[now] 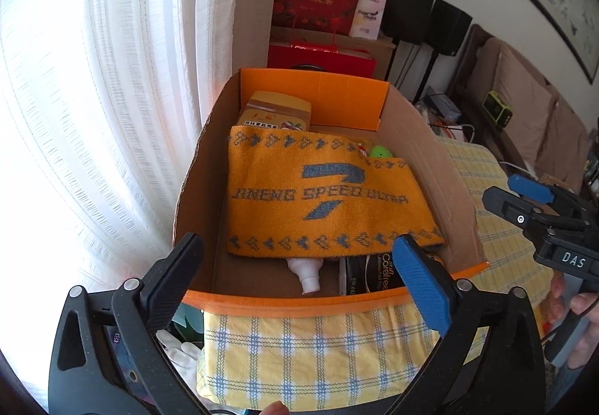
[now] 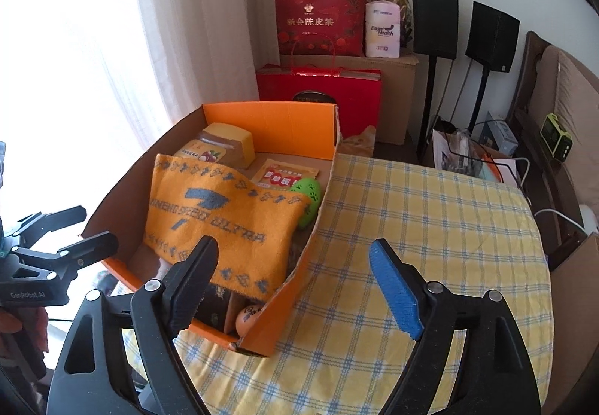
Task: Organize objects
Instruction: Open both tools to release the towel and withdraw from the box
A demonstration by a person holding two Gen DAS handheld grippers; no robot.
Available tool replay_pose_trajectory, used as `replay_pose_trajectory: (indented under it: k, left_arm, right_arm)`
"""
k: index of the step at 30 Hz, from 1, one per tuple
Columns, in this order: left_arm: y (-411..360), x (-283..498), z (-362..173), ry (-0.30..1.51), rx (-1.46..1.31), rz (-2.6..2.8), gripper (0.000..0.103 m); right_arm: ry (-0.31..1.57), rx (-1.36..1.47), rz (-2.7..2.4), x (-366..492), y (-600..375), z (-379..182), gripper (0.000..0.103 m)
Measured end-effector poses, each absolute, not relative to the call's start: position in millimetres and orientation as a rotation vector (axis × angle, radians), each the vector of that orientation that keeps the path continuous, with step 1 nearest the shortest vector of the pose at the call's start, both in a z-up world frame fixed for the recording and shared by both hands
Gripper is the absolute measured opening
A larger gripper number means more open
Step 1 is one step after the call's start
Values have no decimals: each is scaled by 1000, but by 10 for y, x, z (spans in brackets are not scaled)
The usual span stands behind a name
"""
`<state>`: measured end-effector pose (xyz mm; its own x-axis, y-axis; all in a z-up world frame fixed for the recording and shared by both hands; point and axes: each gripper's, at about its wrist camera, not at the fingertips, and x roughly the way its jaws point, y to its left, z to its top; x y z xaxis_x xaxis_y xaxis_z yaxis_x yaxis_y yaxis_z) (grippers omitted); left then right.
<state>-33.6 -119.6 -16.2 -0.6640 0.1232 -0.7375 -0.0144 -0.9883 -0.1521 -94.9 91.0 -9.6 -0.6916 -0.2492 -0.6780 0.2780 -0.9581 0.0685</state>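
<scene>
An open orange cardboard box (image 1: 292, 304) (image 2: 269, 123) sits on a yellow checked tablecloth (image 2: 430, 228). An orange towel (image 1: 329, 198) (image 2: 224, 224) lies on top of its contents. Under and around it are a honey jar (image 1: 279, 110) (image 2: 221, 145), a green egg-shaped object (image 1: 381, 152) (image 2: 310, 198), a white bottle (image 1: 309, 274), a black packet (image 1: 374, 274), a red sachet (image 2: 286, 173) and an orange ball (image 2: 249, 317). My left gripper (image 1: 295, 265) (image 2: 75, 231) is open and empty at the box's near edge. My right gripper (image 2: 295, 287) (image 1: 524, 198) is open and empty over the box's right front corner.
Red gift bags (image 2: 320, 18), a brown carton (image 2: 397, 97) and two black speakers on stands (image 2: 434, 20) stand behind the table. White curtains (image 1: 112, 115) hang at left. A sofa (image 1: 524, 108), cables and a green device (image 2: 558, 140) are at right.
</scene>
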Motion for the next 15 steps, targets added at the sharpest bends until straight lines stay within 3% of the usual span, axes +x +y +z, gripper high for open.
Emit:
replay_pose_trajectory:
  k: [5,10,15]
  left_arm:
    - [-1088,-209,-170,-215,-1246,2791,103]
    - [-947,-110,-155,-205,-1228,2792,103]
    - [-796,-21,-181,-146,-1228,2840,103]
  right_arm:
    - [91,1057,-2667,-782,1004,-107,90]
    - [63,1046,-2703,-618,1136,-80,101]
    - [96,1001,-2774,-469,1223,3,102]
